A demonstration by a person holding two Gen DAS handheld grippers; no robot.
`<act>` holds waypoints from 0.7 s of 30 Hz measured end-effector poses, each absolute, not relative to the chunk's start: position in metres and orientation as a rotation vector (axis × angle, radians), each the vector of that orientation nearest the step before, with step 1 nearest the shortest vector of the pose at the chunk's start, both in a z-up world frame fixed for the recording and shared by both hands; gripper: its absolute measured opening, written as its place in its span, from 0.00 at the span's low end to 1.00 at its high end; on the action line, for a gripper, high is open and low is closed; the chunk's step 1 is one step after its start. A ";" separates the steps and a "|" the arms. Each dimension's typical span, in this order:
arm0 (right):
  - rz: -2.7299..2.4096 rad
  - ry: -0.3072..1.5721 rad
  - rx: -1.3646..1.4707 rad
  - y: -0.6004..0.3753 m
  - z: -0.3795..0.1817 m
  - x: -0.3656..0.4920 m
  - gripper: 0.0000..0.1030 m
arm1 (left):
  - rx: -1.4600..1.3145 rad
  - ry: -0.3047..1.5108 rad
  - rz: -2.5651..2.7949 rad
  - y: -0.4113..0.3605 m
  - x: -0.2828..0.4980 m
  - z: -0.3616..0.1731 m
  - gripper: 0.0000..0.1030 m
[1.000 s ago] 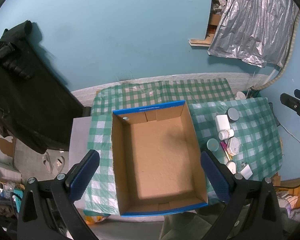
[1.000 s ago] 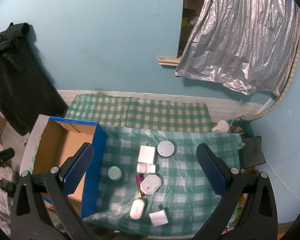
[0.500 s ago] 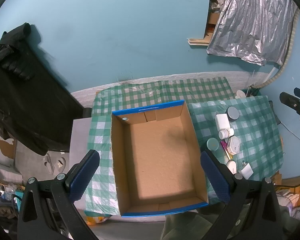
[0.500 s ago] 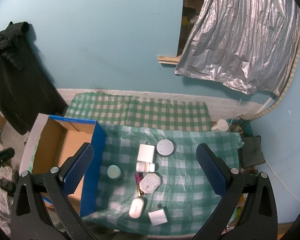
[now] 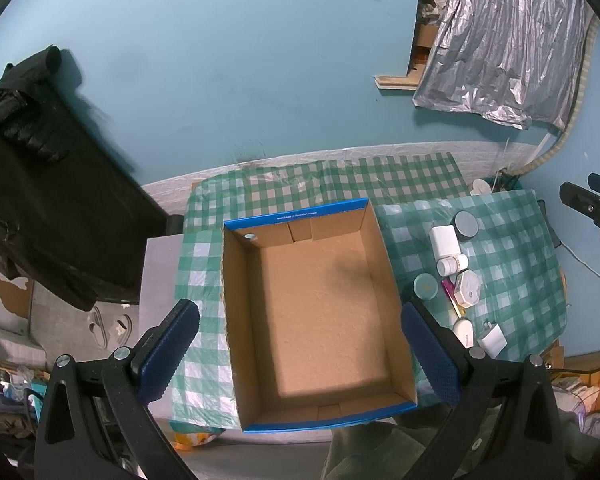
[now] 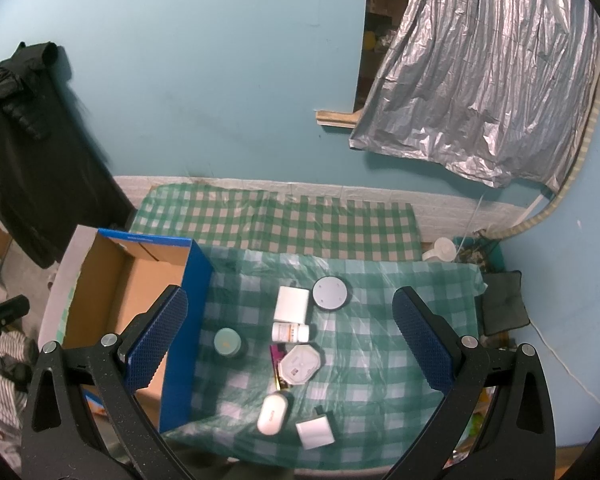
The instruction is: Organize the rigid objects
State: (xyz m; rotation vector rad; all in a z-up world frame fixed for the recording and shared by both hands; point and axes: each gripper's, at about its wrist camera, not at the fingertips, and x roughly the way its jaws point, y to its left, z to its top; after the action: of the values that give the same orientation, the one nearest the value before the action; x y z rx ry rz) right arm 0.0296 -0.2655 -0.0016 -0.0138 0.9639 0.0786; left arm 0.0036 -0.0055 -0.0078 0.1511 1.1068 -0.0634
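I'm holding both grippers wide open, my left gripper (image 5: pixel 300 350) over the box (image 5: pixel 316 312), my right gripper (image 6: pixel 290 338) above the bottle (image 6: pixel 290 332).

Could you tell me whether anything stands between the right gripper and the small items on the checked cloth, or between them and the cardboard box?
Nothing visible blocks the open right gripper above the small items. Toward the cardboard box, only its own blue side wall stands between; the teal-lidded jar sits just beside it. The box is empty.

Each black, matte, two-fingered tool (image 5: pixel 300 354) (image 6: pixel 288 338) carries blue dimpled pads (image 5: pixel 168 354), silver screws (image 6: pixel 108 339); olive fabric below, perhaps clothing (image 5: pixel 380 448).
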 end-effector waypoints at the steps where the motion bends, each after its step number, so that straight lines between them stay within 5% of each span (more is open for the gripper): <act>1: 0.078 0.963 -0.014 -0.266 -0.002 0.030 0.99 | 0.151 1.106 -0.063 -0.006 0.004 -0.008 0.99; 21: 0.082 0.970 -0.013 -0.264 -0.007 0.026 0.99 | 0.158 1.104 -0.062 -0.005 -0.009 -0.008 0.99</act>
State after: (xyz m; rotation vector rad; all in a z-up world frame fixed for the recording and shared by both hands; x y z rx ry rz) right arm 0.0262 -0.2642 -0.0074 -0.0130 0.9705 0.0819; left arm -0.0094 -0.0048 -0.0076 0.1580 1.1040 -0.0624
